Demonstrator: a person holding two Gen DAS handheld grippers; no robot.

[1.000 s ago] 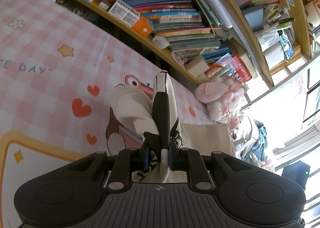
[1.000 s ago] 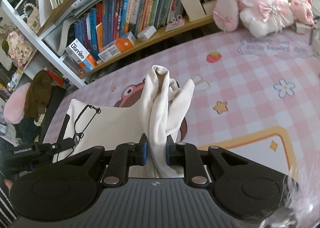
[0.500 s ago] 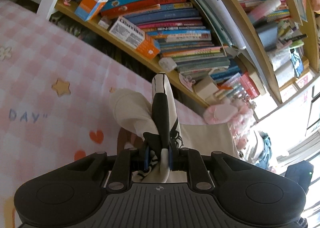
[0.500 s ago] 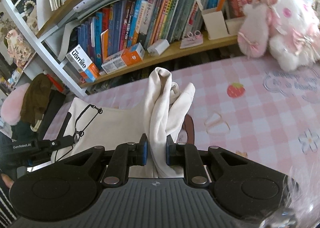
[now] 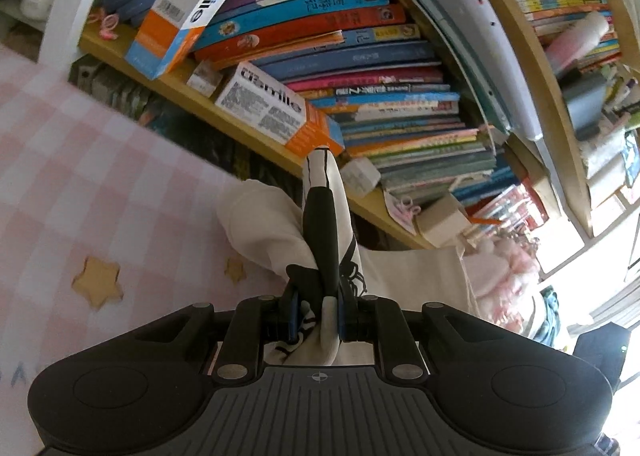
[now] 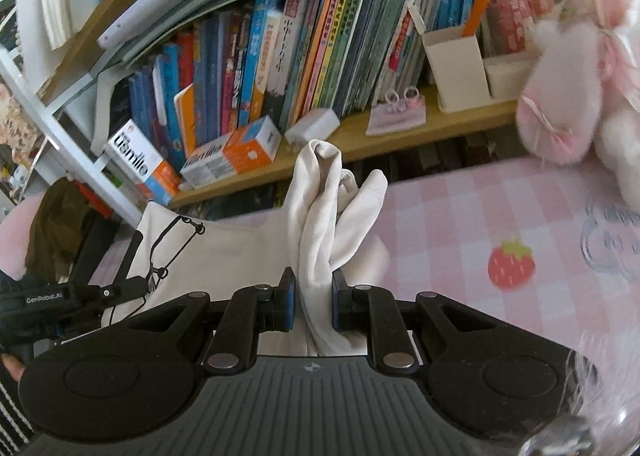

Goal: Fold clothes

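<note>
Through my left wrist camera, my left gripper [image 5: 318,314] is clamped narrow on a bunched fold of the cream garment [image 5: 264,216] carrying a black print, lifted above the pink checked bedspread [image 5: 80,176] close to its edge under the bookshelf [image 5: 256,136]. From my right wrist camera, my right gripper [image 6: 313,306] pinches a plain cream fold of the same garment [image 6: 316,216], and only here do I see the cloth stretched flat between both tools, the left gripper [image 6: 120,290] at its far corner, plus a pink plush toy [image 6: 568,96] on the bedspread [image 6: 460,224].
</note>
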